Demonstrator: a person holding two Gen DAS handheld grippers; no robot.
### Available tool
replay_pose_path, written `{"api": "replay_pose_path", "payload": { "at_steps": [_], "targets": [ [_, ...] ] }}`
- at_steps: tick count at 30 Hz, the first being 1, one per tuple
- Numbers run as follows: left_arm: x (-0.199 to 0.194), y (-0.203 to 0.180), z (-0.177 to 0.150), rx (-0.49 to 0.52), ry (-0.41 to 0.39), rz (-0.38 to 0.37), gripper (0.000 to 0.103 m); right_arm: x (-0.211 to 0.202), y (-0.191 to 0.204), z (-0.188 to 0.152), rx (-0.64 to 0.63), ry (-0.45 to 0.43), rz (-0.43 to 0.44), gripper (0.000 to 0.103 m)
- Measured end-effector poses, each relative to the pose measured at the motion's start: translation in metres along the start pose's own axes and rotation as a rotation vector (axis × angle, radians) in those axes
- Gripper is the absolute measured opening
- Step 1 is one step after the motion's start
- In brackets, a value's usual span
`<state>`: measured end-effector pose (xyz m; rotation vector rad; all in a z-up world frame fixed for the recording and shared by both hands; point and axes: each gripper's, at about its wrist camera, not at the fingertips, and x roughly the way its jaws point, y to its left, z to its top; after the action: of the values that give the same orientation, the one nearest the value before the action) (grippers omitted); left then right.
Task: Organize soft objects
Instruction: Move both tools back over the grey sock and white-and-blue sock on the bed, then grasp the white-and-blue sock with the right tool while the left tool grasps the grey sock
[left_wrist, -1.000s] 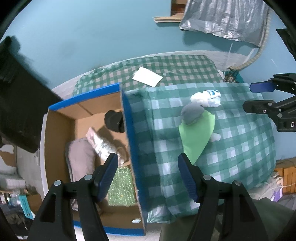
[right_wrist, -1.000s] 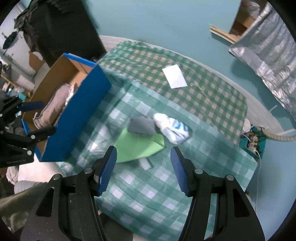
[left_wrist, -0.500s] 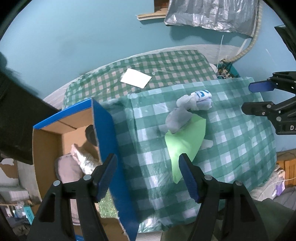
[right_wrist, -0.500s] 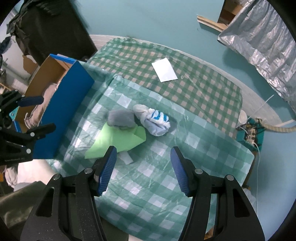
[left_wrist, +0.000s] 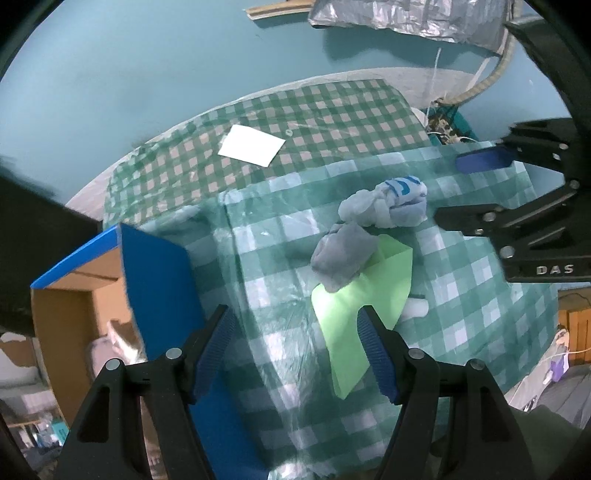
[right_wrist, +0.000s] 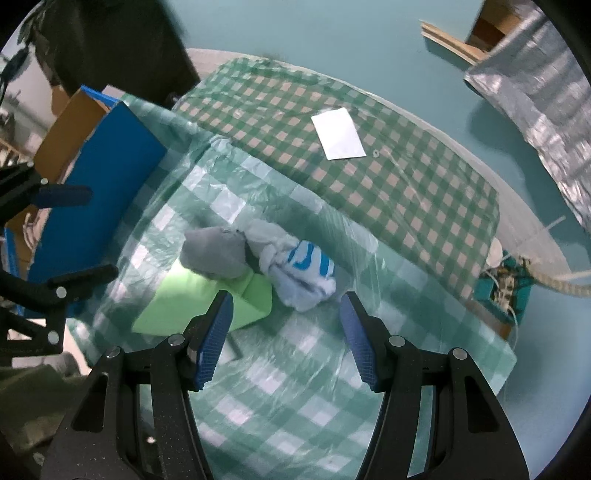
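Observation:
A grey soft bundle (left_wrist: 343, 256) and a white sock bundle with blue stripes (left_wrist: 388, 205) lie on the green checked table, partly on a light green paper sheet (left_wrist: 354, 317). They also show in the right wrist view: the grey bundle (right_wrist: 216, 253), the striped sock bundle (right_wrist: 299, 269), the green sheet (right_wrist: 207, 302). My left gripper (left_wrist: 295, 350) is open and empty, above the table's near side, left of the green sheet. My right gripper (right_wrist: 286, 339) is open and empty, just short of the striped bundle. A cardboard box with blue sides (left_wrist: 159, 280) stands at the table's left, holding soft items.
A white paper card (left_wrist: 251, 146) lies on the far checked cloth (right_wrist: 369, 158). The box's blue wall (right_wrist: 92, 177) rises at the left table edge. Silver foil sheeting (right_wrist: 535, 85) and cables (right_wrist: 506, 284) lie on the teal floor to the right.
Both grippers have moved closer to the bundles on the table. The left view has swung right, so the box interior has mostly left it. Both stay open and empty.

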<state>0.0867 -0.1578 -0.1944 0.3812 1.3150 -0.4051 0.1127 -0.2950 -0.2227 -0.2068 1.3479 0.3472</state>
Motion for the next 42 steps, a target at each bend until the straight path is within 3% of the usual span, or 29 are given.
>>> {"api": "replay_pose_path", "payload": {
  "at_steps": [10, 20, 24, 26, 32, 42],
  "targets": [
    [0.032, -0.005, 0.016, 0.023, 0.035, -0.024, 0.071, 0.047, 0.007, 0.019, -0.173, 0.072, -0.02, 0.065],
    [0.053, -0.01, 0.024, 0.028, 0.076, -0.072, 0.071, 0.077, 0.012, 0.024, -0.226, 0.118, -0.042, 0.065],
    [0.056, -0.009, 0.027, 0.022, 0.084, -0.081, 0.071, 0.083, 0.01, 0.025, -0.214, 0.128, -0.03, 0.065],
    [0.058, -0.009, 0.029, 0.021, 0.089, -0.089, 0.072, 0.085, 0.009, 0.025, -0.209, 0.132, -0.021, 0.055],
    [0.062, -0.011, 0.033, 0.046, 0.092, -0.1, 0.074, 0.083, 0.0, 0.022, -0.152, 0.124, -0.006, 0.05],
    [0.078, -0.021, 0.039, 0.116, 0.113, -0.095, 0.074, 0.058, -0.034, -0.003, 0.072, 0.079, 0.026, 0.05]
  ]
}}
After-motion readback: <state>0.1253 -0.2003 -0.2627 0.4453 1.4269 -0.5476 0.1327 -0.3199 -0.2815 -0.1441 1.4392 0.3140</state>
